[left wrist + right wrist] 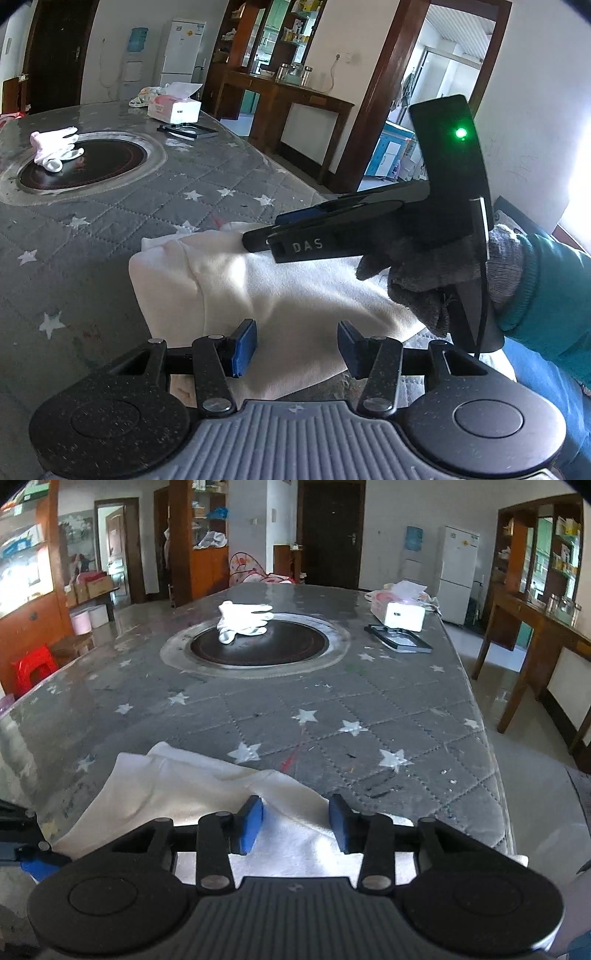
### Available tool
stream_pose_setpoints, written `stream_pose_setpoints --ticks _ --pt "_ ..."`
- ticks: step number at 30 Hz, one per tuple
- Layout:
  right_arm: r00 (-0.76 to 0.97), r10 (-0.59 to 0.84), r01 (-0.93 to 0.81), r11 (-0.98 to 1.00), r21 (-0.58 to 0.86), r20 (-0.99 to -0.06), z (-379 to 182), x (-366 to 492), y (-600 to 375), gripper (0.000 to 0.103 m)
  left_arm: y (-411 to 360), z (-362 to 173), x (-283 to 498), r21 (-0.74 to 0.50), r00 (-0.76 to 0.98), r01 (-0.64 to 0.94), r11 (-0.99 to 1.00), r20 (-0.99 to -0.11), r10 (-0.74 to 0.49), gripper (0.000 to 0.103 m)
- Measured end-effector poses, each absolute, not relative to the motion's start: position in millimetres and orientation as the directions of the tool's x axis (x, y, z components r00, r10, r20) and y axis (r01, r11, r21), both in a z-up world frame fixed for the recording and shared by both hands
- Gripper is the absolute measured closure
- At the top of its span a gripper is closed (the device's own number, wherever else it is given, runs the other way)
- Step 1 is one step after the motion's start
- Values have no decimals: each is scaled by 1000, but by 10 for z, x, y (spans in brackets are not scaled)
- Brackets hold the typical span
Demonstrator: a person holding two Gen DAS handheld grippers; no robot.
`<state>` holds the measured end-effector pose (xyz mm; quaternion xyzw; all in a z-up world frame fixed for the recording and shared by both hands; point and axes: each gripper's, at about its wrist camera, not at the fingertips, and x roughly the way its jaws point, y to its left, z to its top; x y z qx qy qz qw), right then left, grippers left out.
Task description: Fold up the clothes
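Note:
A white garment lies partly folded on the near edge of the grey star-patterned table cover. My left gripper hovers over its near part, blue pads apart, nothing pinched between them. My right gripper, held by a hand in a grey glove, reaches in from the right over the garment's far edge. In the right wrist view the right gripper stands open, with a raised fold of the white garment lying between its pads, which do not press on it.
A round black hob is set into the table, with a pair of white gloves on it. A tissue box and a flat black frame sit at the far right. The table edge drops off to the right.

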<state>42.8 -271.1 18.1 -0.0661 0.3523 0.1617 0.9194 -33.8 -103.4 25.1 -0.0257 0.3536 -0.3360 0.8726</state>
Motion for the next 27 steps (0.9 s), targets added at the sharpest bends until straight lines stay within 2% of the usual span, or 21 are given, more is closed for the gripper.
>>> stream_pose_setpoints --ticks 6,12,15,22,25,27 --pt "708 300 -394 919 -4 -639 370 311 -2679 60 -997 273 -355 -288 531 562 775 -593 -605 50" --pt "683 305 -424 906 -19 -664 269 431 -2514 59 -1001 263 -379 -280 531 566 775 -595 -603 49" --pt "675 291 -413 910 -20 -678 163 517 -2478 52 -996 254 -387 -277 529 572 773 -596 -604 49" --pt "693 297 -402 915 -11 -657 252 436 -2541 49 -950 281 -392 -282 533 567 774 -591 -605 48" --pt "712 299 -393 920 -7 -636 352 316 -2608 41 -916 310 -411 -280 543 562 779 -586 -602 47" --pt "727 295 -379 926 -3 -620 413 202 -2669 41 -881 332 -418 -281 551 556 782 -580 -600 46"
